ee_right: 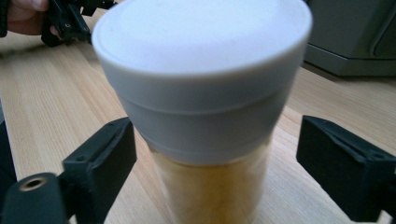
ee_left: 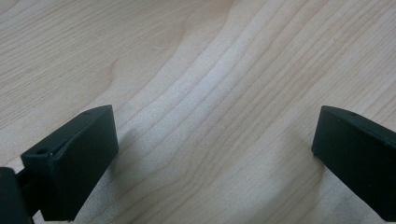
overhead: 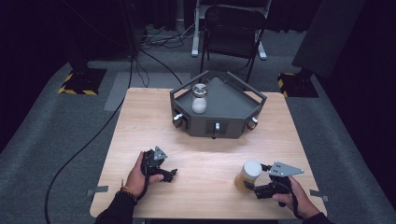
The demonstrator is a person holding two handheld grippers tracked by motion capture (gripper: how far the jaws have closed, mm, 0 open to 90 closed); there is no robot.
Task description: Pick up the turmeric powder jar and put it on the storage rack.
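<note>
Closing on the spice jar

We see our right hand-held gripper (ee_right: 215, 163) straddling the white-lidded spice jar (ee_right: 205, 93), upright near the worktop's (overhead: 205, 158) front right edge, pads not touching; our left hand-held gripper (ee_left: 215, 154) rests released.

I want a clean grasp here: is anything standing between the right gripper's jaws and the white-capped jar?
Nothing visible does. The jar stands upright between the jaws of the right gripper, with a bare gap on each side; the pads do not yet press on it.
</note>
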